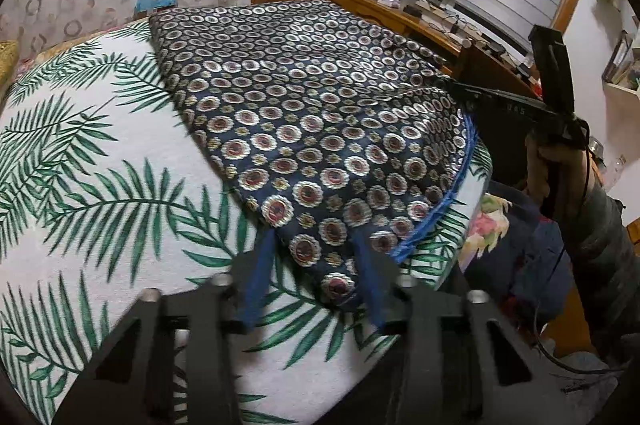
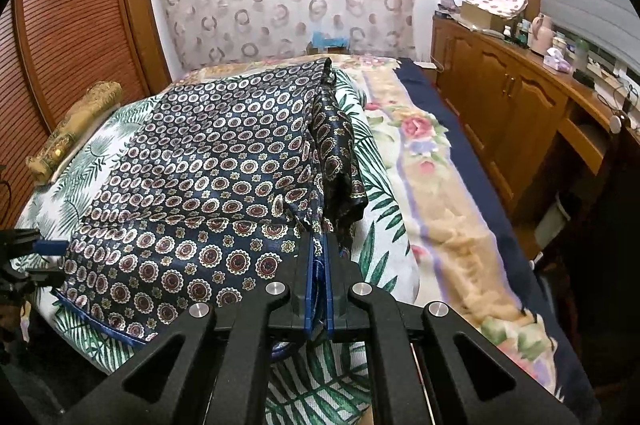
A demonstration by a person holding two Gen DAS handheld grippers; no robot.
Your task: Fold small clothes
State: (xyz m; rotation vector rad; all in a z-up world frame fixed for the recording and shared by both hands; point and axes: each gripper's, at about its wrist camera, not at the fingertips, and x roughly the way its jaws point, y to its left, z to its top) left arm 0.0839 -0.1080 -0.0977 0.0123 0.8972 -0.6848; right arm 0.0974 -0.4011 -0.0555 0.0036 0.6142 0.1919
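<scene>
A navy medallion-print garment [image 2: 208, 193] is pinched by the right gripper [image 2: 319, 253] and straddled, ungripped, by the left gripper [image 1: 316, 265].

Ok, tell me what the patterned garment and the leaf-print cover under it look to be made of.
Garment: thin satin or silk-like weave, perhaps synthetic; it has a glossy sheen and drapes in soft, limp folds.
Leaf-print cover: matte cotton-like cloth, possibly knit or terry; it shows no shine and a slightly fuzzy, grainy surface. The exact fibre can't be told.
</scene>
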